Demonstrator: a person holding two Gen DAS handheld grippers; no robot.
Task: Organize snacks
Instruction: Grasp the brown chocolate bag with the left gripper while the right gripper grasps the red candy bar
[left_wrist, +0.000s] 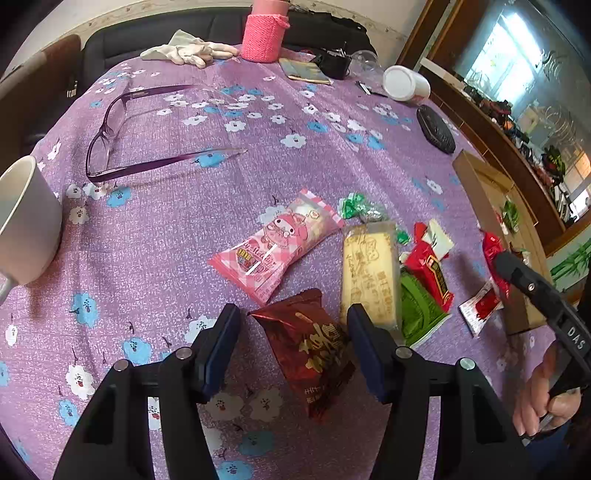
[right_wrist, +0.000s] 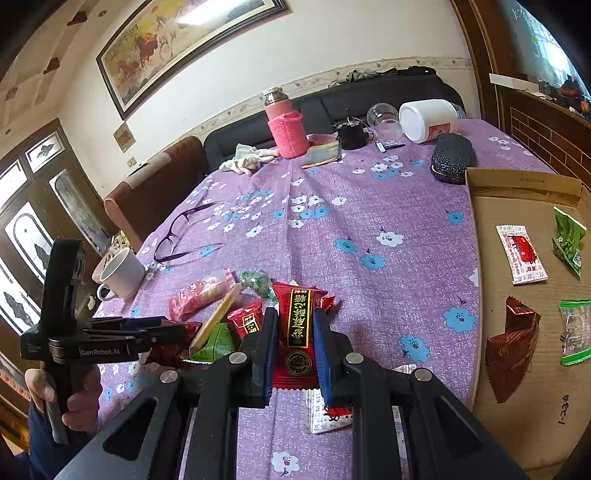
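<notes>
Red snack packet (right_wrist: 297, 325): clamped in right gripper (right_wrist: 295, 332), lifted above the purple tablecloth (right_wrist: 369, 240). Step: transfer to cardboard box (right_wrist: 524, 369); next, carry rightward, release inside. Left gripper (left_wrist: 291, 336): jaws apart, straddling dark-red packet (left_wrist: 314, 354), not yet closed.

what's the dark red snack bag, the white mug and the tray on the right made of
Dark red snack bag: glossy metallised plastic film, judging by crinkles and sharp glints.
White mug: probably glazed ceramic; smooth, thick rim, soft sheen.
Tray: plain brown corrugated cardboard, matte, with a folded flap and printed marks.
</notes>
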